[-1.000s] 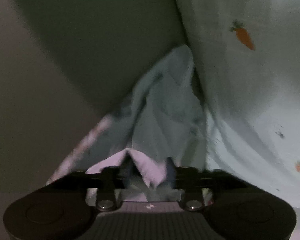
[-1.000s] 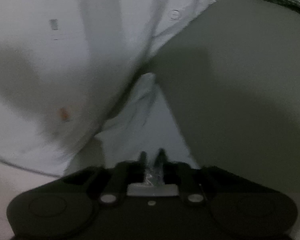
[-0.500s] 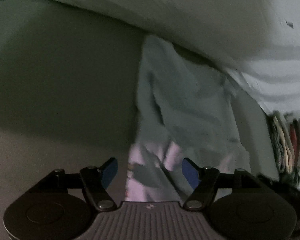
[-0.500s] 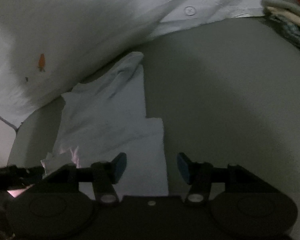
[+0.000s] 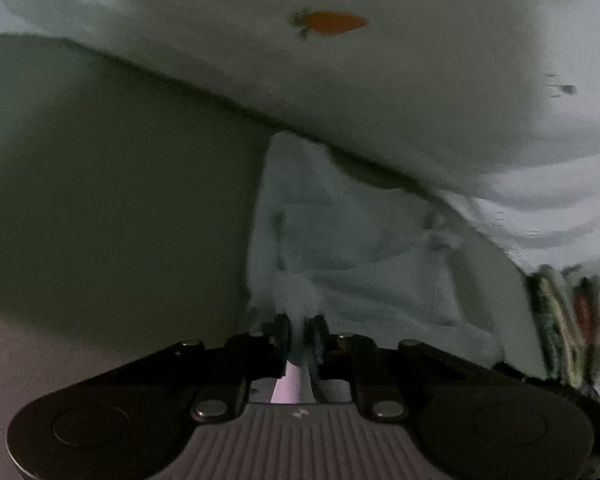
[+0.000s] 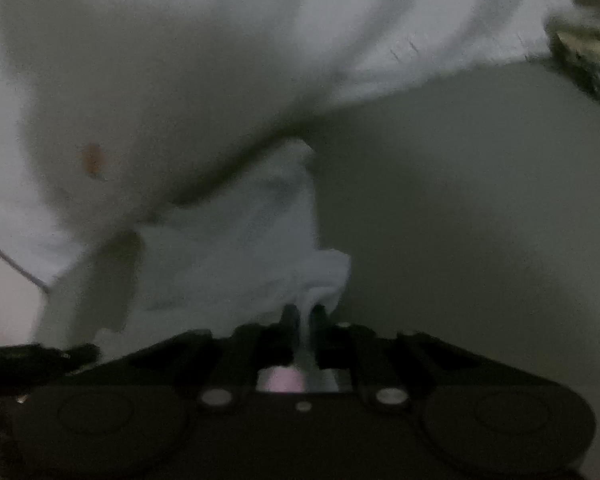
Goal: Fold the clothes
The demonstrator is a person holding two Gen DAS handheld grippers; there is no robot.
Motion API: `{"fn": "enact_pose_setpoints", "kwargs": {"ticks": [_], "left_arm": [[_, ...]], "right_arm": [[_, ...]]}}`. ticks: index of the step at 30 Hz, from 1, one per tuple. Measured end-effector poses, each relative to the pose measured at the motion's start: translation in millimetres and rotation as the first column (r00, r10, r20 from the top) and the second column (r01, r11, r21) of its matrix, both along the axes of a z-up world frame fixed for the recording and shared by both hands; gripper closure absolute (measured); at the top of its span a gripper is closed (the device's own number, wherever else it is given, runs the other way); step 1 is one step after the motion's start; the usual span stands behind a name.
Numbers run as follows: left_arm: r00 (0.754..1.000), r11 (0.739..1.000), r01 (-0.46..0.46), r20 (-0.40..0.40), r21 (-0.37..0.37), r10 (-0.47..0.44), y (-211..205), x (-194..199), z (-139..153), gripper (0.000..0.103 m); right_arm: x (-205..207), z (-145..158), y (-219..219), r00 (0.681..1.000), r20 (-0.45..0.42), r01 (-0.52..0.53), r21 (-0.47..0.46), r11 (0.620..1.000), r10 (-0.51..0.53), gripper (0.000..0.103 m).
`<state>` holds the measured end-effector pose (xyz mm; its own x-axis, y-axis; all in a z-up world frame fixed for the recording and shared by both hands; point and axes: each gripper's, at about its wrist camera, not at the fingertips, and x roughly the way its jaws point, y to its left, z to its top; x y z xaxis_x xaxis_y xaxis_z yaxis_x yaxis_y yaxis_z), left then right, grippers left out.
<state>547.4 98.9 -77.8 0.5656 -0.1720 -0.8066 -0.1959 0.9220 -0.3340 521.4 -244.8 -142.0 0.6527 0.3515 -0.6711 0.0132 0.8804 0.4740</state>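
Note:
A pale blue-white garment (image 5: 356, 240) lies crumpled on a grey-green surface (image 5: 112, 200), its far end tucked under a white sheet with carrot prints (image 5: 380, 80). My left gripper (image 5: 300, 330) is closing, and its jaws pinch a bunched fold at the garment's near left edge. In the right wrist view the same garment (image 6: 236, 248) runs away from me, and my right gripper (image 6: 303, 316), its jaws also closing, pinches a fold at the near right corner. Both views are dim and the right one is blurred.
The carrot-print sheet (image 6: 180, 60) fills the far side of both views and overhangs the garment. A pile of mixed clothes (image 5: 564, 320) sits at the right edge, also the clothes pile (image 6: 588, 56) at upper right. Bare grey-green surface (image 6: 480, 220) lies right of the garment.
Half a second ago both grippers stood open over the garment lying flat. Both have now shut on folds of its near edge, bunching the fabric between the pads.

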Motion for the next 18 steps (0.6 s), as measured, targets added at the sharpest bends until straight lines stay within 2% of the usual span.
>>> {"fn": "enact_pose_setpoints", "kwargs": {"ticks": [1,2,4,6,8,10,13,16,18], "left_arm": [[1.000,1.000,-0.007,-0.020,0.030,0.008,4,1,-6,0.087],[0.999,0.998,-0.009,-0.046,0.058,0.011,7,3,-12,0.083],[0.998,0.998,-0.008,-0.067,0.066,0.012,13,4,-14,0.076],[0.999,0.999,-0.016,-0.043,0.041,0.018,20,-5,-6,0.065],[0.999,0.999,-0.014,-0.033,0.038,0.015,22,-15,2,0.053],[0.999,0.999,-0.015,-0.034,0.050,0.017,22,-26,8,0.047],[0.998,1.000,-0.019,-0.055,0.010,0.019,21,-49,14,0.041],[0.997,0.996,-0.038,-0.067,-0.086,0.032,20,-84,20,0.030],[0.995,0.985,-0.063,-0.091,-0.159,0.049,19,-110,19,0.026]], "right_arm": [[3,-4,1,1.000,-0.023,0.004,-0.020,1.000,-0.005,0.084],[5,-8,1,0.999,-0.044,0.008,-0.040,0.999,-0.010,0.081],[-1,0,1,0.999,-0.023,0.023,-0.079,0.997,-0.025,0.055],[-15,11,1,1.000,0.018,0.010,-0.139,0.990,-0.008,0.037],[-31,20,4,0.999,0.045,-0.013,-0.229,0.973,0.024,0.031],[-50,26,12,0.995,0.065,-0.049,-0.348,0.936,0.076,0.021],[-86,27,39,0.974,0.095,-0.118,-0.565,0.817,0.206,0.015],[-130,20,73,0.924,0.117,-0.148,-0.768,0.623,0.363,0.002],[-158,9,91,0.879,0.101,-0.165,-0.852,0.497,0.466,0.002]]}}
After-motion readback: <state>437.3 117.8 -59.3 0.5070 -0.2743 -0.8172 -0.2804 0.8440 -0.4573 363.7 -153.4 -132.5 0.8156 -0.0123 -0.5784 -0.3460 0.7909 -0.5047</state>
